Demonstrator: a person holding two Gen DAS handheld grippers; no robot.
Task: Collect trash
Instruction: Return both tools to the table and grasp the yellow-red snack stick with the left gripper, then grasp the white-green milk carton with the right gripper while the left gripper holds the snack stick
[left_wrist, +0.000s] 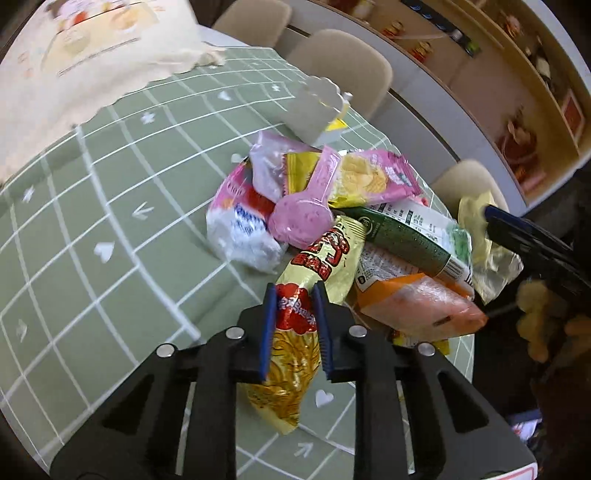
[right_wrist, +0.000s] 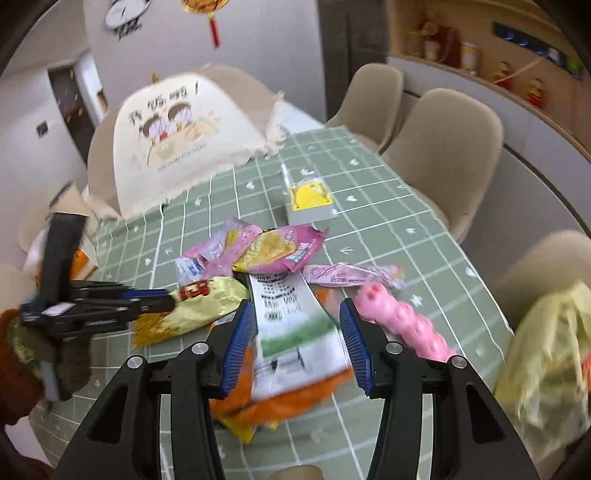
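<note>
Left claw (left_wrist: 294, 325) clamped on gold snack packet (left_wrist: 306, 317) in wrapper pile (left_wrist: 351, 206) near tabletop (left_wrist: 110, 229) edge, right claw (right_wrist: 297, 345) spread wide over white-green packet (right_wrist: 295, 332).

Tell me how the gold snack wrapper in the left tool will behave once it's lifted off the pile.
The gold snack wrapper looks like thin crinkled foil, so probably light and floppy, its free ends drooping. The left tool pinches it mid-length; the glossy film may slip. It overlaps the orange packet, which could shift.
</note>
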